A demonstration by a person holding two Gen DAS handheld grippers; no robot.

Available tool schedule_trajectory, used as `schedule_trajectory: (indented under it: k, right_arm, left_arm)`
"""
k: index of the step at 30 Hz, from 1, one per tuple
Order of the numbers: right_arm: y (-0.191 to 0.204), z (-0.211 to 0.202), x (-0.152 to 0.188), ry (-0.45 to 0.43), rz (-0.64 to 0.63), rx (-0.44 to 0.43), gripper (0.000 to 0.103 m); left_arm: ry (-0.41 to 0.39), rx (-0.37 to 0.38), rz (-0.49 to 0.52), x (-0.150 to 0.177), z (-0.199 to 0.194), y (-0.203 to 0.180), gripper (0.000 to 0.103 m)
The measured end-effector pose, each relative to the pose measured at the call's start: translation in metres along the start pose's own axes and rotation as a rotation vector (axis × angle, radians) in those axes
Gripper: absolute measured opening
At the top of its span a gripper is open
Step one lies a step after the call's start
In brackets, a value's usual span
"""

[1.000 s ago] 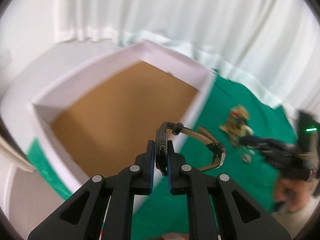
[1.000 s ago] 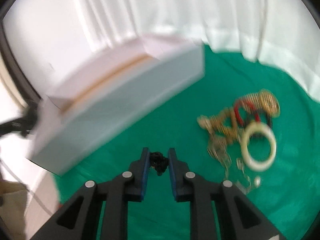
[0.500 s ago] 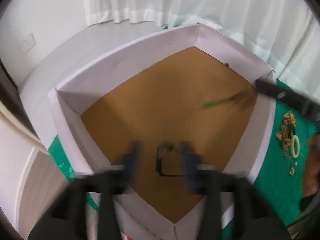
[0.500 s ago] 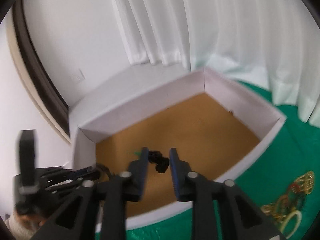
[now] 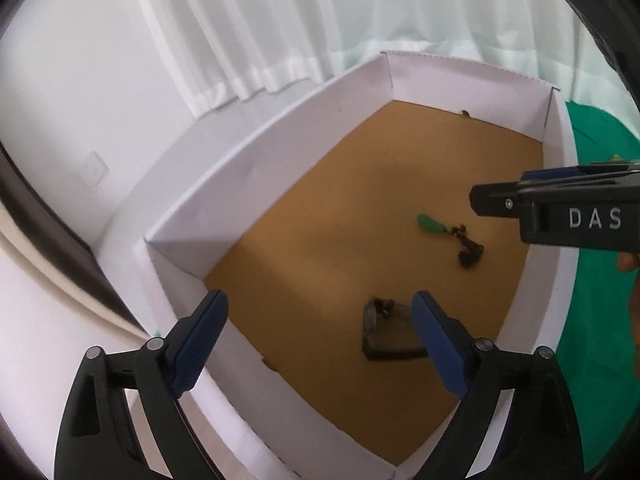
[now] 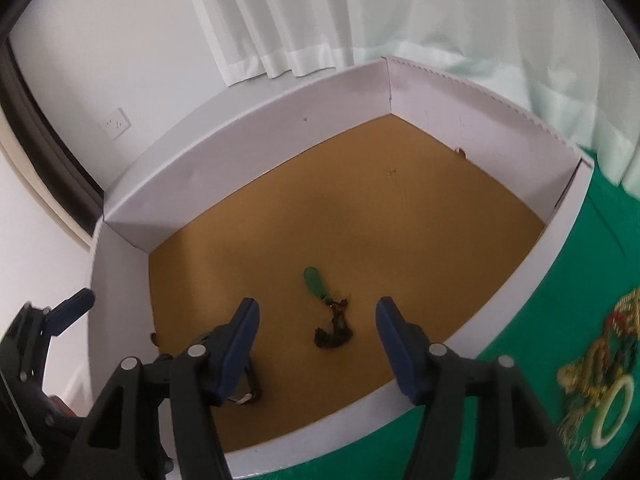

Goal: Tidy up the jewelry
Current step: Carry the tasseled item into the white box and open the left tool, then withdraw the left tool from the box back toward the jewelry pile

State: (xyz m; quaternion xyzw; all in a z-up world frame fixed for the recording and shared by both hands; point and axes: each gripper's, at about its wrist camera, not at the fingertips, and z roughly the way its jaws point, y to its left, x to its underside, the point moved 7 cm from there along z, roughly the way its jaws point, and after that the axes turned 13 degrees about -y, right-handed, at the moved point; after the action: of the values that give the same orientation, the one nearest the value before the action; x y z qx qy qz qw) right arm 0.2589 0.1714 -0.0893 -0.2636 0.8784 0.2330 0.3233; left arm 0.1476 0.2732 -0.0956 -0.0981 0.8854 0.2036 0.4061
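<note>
A: While both tongs hang over the white box [image 6: 248, 148], how much has been put away?

B: Two pieces, judging by what lies on its brown floor. At the lower left of the right wrist view sits the left tongs [image 6: 60, 320], partly cut off. The left wrist view shows the left tongs [image 5: 320, 340] with jaws far apart and opening wider, gripping nothing; the dark-strapped watch [image 5: 384, 336] rests on the box floor just beyond them, nearer the right finger.

A: And further right?

B: The green pendant on its dark cord [image 6: 326, 312] lies at the middle of the box floor. The right tongs [image 6: 316, 344] stands about half open above it, the cord seen between the fingers but lower down and untouched.

A: What remains?

B: Most of it, apparently. At the lower right edge of the right wrist view, a tangled pile of gold chains [image 6: 588, 376] and a pale bangle [image 6: 614, 412] sit on the green cloth [image 6: 540, 320] covering the surface, outside the box.

A: Any writing?

B: Only "DAS" in white letters on the right tongs [image 5: 476, 202], seen at the right of the left wrist view.
</note>
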Motion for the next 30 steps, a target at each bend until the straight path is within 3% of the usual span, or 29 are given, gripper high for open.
schedule_trajectory:
  k: [6, 10, 11, 12, 14, 16, 19, 20, 22, 26, 30]
  right_arm:
    - [0.004, -0.040, 0.031, -0.017, -0.002, -0.029, 0.062]
    - [-0.004, -0.091, 0.043, -0.128, -0.008, -0.013, 0.062]
    - [-0.009, -0.109, 0.047, -0.161, -0.018, -0.001, 0.068]
    - [-0.016, -0.126, 0.053, -0.189, -0.022, 0.010, 0.079]
    - [-0.035, -0.156, 0.069, -0.226, -0.022, 0.042, 0.086]
    - [-0.062, -0.181, 0.090, -0.241, -0.036, 0.116, 0.087]
    - [-0.119, -0.213, 0.130, -0.258, -0.032, 0.319, 0.087]
    - [-0.140, -0.222, 0.145, -0.250, -0.004, 0.382, 0.087]
    - [-0.183, -0.239, 0.178, -0.226, 0.097, 0.475, 0.087]
    - [-0.240, -0.261, 0.228, -0.193, 0.228, 0.622, 0.087]
    - [-0.269, -0.270, 0.265, -0.168, 0.269, 0.714, 0.087]
  left_arm:
    - [-0.028, 0.036, -0.040, 0.016, -0.026, 0.004, 0.094]
    - [-0.148, -0.044, -0.119, 0.007, -0.062, 0.019, 0.096]
    - [-0.182, -0.038, -0.149, 0.003, -0.073, 0.023, 0.099]
    - [-0.217, -0.013, -0.183, -0.003, -0.087, 0.023, 0.100]
    - [-0.253, 0.052, -0.219, -0.009, -0.107, 0.015, 0.101]
    - [-0.269, 0.160, -0.226, -0.014, -0.124, -0.005, 0.102]
    - [-0.241, 0.361, -0.179, -0.007, -0.148, -0.060, 0.102]
    - [-0.211, 0.446, -0.147, 0.000, -0.152, -0.090, 0.102]
    - [-0.154, 0.543, -0.099, 0.010, -0.149, -0.136, 0.102]
    - [-0.076, 0.648, 0.003, 0.036, -0.127, -0.214, 0.102]
    - [0.007, 0.626, 0.063, 0.066, -0.078, -0.257, 0.101]
